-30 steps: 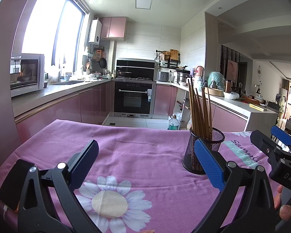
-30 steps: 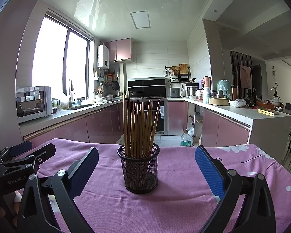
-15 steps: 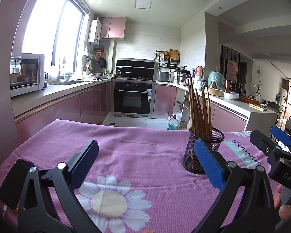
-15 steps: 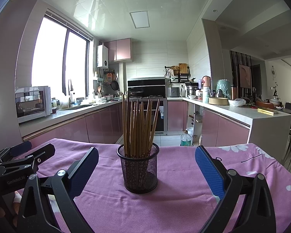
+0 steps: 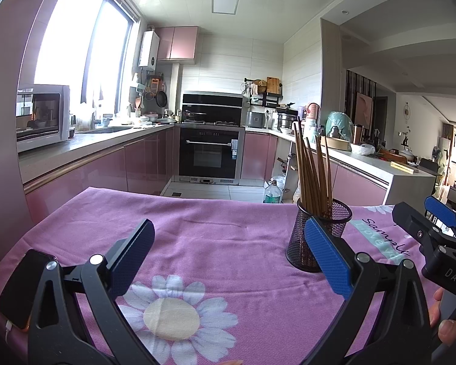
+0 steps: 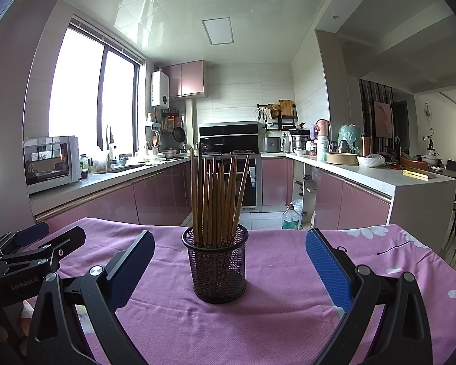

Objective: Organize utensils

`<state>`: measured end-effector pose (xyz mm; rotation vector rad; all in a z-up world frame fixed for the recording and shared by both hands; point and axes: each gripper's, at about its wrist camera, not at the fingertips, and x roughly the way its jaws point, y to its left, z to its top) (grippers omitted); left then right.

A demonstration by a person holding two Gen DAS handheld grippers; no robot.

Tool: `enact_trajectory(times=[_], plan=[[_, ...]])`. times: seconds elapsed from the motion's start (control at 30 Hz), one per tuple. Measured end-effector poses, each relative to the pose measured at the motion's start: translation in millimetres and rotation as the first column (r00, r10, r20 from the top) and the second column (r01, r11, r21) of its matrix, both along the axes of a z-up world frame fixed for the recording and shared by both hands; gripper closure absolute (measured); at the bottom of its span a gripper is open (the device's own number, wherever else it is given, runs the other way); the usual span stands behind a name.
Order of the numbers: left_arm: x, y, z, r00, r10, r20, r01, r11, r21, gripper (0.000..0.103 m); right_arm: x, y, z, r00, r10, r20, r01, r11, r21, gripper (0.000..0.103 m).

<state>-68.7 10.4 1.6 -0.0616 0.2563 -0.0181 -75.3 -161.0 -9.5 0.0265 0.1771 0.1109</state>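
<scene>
Nearest me: left gripper (image 5: 228, 258), jaws spread wide, nothing between them, just the purple flowered cloth (image 5: 197, 243) w/ the daisy print below. Right gripper (image 6: 229, 269) same deal, fully open, empty, hovering low over the cloth. Each gripper shows in the other's cam edge, so they sit side by side, apart.

Next out: black mesh cup (image 6: 217, 269) standing upright on the cloth, dead centre between my right jaws but further out, not touching either pad. From the left cam the cup is off to the right, partly behind that gripper's right pad. Brown chopsticks (image 6: 217, 200) bunched in it, tips up, fanned a bit, 1 or 2 leaning right. No loose utensils on the cloth that I can see, so prob. the task is at its start or its end; can't tell which.

If the step is pulling or straightening sticks: I'd go w/ the right, since it's already lined up. Raise to upper-stick height, close on one outer stick, not the bunch, lift straight up so the light cup doesn't tip. Left could pinch the cup rim to steady it.

Far: pink kitchen cabinets (image 6: 155, 197), oven (image 5: 211, 155), microwave (image 5: 42, 115) at left, window behind.
</scene>
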Motion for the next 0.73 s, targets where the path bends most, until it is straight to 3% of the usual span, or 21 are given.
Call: enact_trajectory(times=[0.47, 0.73], plan=[[-4.7, -10.3, 3.6, 1.000, 0.001, 0.027, -0.002, 0.998, 0.056, 0.006, 0.6, 1.6, -1.4, 1.000, 0.000, -0.008, 0.000, 1.000, 0.001, 0.007], [11.9, 1.9, -4.0, 0.997, 0.008, -0.073, -0.007, 1.000, 0.012, 0.006, 5.5, -7.4, -1.4, 0.999, -0.003, -0.040, 0.003, 1.000, -0.008, 0.007]])
